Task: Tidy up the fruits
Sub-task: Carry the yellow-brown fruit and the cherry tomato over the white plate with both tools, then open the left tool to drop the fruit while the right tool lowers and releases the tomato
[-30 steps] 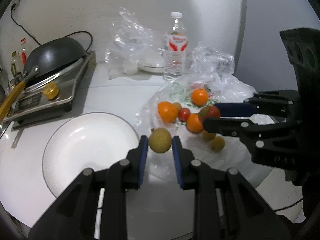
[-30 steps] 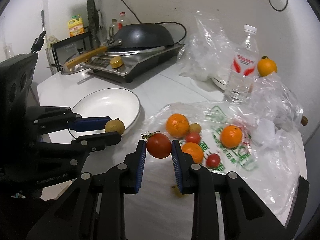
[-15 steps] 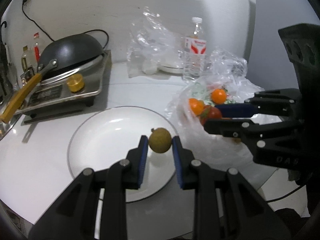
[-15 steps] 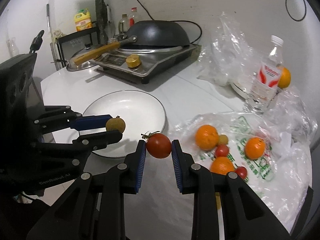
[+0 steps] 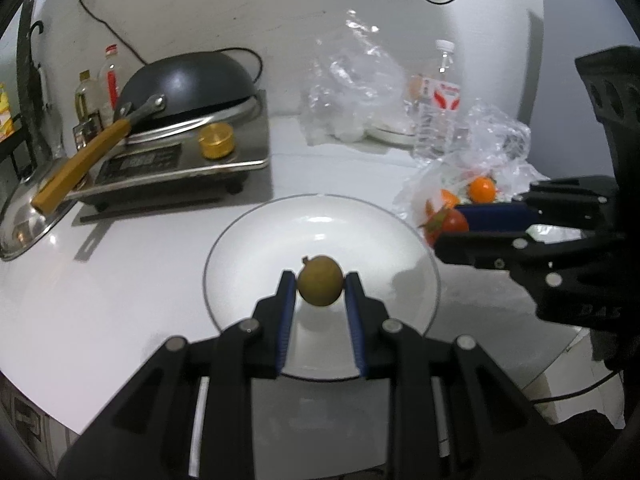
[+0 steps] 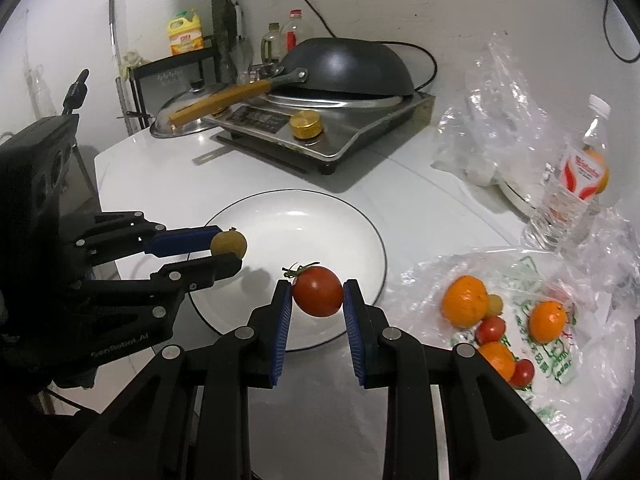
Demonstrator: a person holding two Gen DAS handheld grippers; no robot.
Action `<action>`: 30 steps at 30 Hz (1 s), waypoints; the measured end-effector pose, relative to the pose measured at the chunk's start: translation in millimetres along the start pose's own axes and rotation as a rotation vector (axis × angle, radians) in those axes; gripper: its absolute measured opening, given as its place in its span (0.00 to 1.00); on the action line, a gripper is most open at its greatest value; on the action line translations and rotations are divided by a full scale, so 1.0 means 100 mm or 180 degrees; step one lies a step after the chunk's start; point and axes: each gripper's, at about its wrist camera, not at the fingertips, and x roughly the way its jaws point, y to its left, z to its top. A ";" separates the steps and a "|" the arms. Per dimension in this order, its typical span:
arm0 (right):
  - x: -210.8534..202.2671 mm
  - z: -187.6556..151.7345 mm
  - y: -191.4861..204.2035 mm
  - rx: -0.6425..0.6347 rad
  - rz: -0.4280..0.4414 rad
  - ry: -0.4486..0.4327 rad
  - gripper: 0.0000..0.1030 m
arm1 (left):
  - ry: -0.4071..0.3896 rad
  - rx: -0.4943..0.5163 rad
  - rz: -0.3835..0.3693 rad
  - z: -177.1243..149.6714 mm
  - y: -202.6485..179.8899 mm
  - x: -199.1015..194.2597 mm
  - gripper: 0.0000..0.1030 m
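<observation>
White glazed plate (image 5: 240, 248) with a thin dark rim sits on the white surface (image 5: 120, 280), and it serves as the landmark here. Its bowl is bare, with open surface to its left and on its near side; behind it the steel cooker (image 5: 224, 160) with the upturned black wok (image 5: 188, 84) stands close to the far rim, and to its right the crumpled plastic bag (image 6: 560, 344) nearly touches the rim.

The left gripper (image 5: 320, 286) hangs over the near half of the plate, its blue pads clamped on a small yellow-brown fruit (image 5: 320, 286) — held clear of the plate. The right gripper (image 6: 317, 298) is over the plate's right rim, closed on a red tomato (image 6: 317, 296) with its green stalk uppermost.

The right wrist view shows what the left one hardly does: the fruit lying on the bag to the right of the plate — oranges (image 6: 466, 306), small tomatoes (image 6: 491, 330) and a pale round fruit — plus a yellow bottle (image 6: 183, 36) on a rack well behind the plate. The left wrist view shows the plate's full circle and the water bottle (image 5: 440, 96) far right of it, with only two oranges peeking from the bag.
</observation>
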 end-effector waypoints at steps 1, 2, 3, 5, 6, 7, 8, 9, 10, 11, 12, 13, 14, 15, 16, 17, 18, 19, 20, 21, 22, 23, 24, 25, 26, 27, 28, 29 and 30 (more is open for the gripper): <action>0.02 0.01 0.01 0.0000 0.0003 0.0013 0.27 | 0.0007 -0.0009 0.0007 0.00 0.02 0.01 0.25; 0.04 0.01 0.02 -0.0001 0.0007 0.0021 0.27 | 0.0020 -0.0017 0.0014 -0.02 0.06 0.02 0.25; 0.06 0.02 0.03 -0.0002 0.0014 0.0030 0.27 | 0.0036 -0.0025 0.0025 -0.03 0.09 0.04 0.25; 0.10 0.03 0.06 -0.0005 0.0026 0.0047 0.27 | 0.0063 -0.0030 0.0043 -0.04 0.11 0.07 0.25; 0.13 0.04 0.07 -0.0006 0.0031 0.0059 0.27 | 0.0076 -0.0042 0.0053 -0.05 0.14 0.09 0.25; 0.15 0.05 0.09 -0.0007 0.0036 0.0070 0.27 | 0.0085 -0.0054 0.0056 -0.06 0.16 0.10 0.25; 0.17 0.05 0.10 -0.0007 0.0039 0.0078 0.27 | 0.0087 -0.0060 0.0062 -0.06 0.17 0.11 0.25; 0.19 0.06 0.11 -0.0008 0.0043 0.0086 0.27 | 0.0090 -0.0064 0.0079 -0.07 0.19 0.13 0.25; 0.21 0.07 0.12 -0.0008 0.0047 0.0094 0.27 | 0.0100 -0.0073 0.0089 -0.07 0.20 0.15 0.25; 0.23 0.07 0.13 -0.0008 0.0050 0.0101 0.27 | 0.0112 -0.0086 0.0101 -0.08 0.22 0.17 0.25; 0.26 0.08 0.13 -0.0009 0.0053 0.0110 0.27 | 0.0122 -0.0094 0.0112 -0.08 0.23 0.20 0.25; 0.28 0.09 0.14 -0.0011 0.0054 0.0118 0.27 | 0.0125 -0.0096 0.0126 -0.08 0.25 0.21 0.25; 0.30 0.10 0.15 -0.0013 0.0055 0.0125 0.27 | 0.0126 -0.0096 0.0139 -0.08 0.26 0.22 0.25; 0.31 0.10 0.15 -0.0010 0.0057 0.0127 0.27 | 0.0133 -0.0100 0.0148 -0.08 0.28 0.24 0.25; 0.33 0.11 0.15 -0.0006 0.0061 0.0133 0.27 | 0.0139 -0.0104 0.0155 -0.07 0.29 0.25 0.25; 0.35 0.11 0.15 -0.0003 0.0062 0.0139 0.27 | 0.0139 -0.0109 0.0159 -0.07 0.30 0.25 0.25; 0.37 0.12 0.15 0.0001 0.0063 0.0145 0.27 | 0.0142 -0.0110 0.0163 -0.07 0.30 0.26 0.25; 0.40 0.13 0.15 0.0005 0.0070 0.0153 0.27 | 0.0154 -0.0106 0.0171 -0.07 0.32 0.28 0.25; 0.42 0.14 0.16 0.0004 0.0076 0.0159 0.27 | 0.0164 -0.0108 0.0177 -0.07 0.33 0.29 0.25; 0.45 0.16 0.17 0.0000 0.0082 0.0166 0.27 | 0.0176 -0.0117 0.0174 -0.07 0.34 0.31 0.25; 0.47 0.17 0.17 -0.0002 0.0091 0.0172 0.27 | 0.0181 -0.0121 0.0163 -0.07 0.36 0.32 0.25; 0.49 0.18 0.18 -0.0006 0.0097 0.0179 0.27 | 0.0179 -0.0113 0.0159 -0.06 0.36 0.32 0.25; 0.52 0.18 0.18 -0.0012 0.0101 0.0186 0.27 | 0.0178 -0.0103 0.0156 -0.05 0.36 0.32 0.25; 0.54 0.19 0.18 -0.0017 0.0106 0.0193 0.27 | 0.0174 -0.0108 0.0142 -0.05 0.37 0.32 0.26; 0.56 0.20 0.19 -0.0023 0.0112 0.0202 0.27 | 0.0170 -0.0120 0.0126 -0.04 0.38 0.32 0.26; 0.58 0.21 0.19 -0.0025 0.0115 0.0207 0.27 | 0.0170 -0.0127 0.0115 -0.04 0.38 0.32 0.26; 0.60 0.22 0.19 -0.0025 0.0117 0.0210 0.27 | 0.0166 -0.0129 0.0109 -0.03 0.38 0.32 0.26; 0.62 0.23 0.18 -0.0023 0.0119 0.0211 0.27 | 0.0165 -0.0128 0.0109 -0.02 0.38 0.32 0.26; 0.65 0.25 0.18 -0.0019 0.0127 0.0213 0.27 | 0.0148 -0.0141 0.0113 -0.02 0.39 0.31 0.26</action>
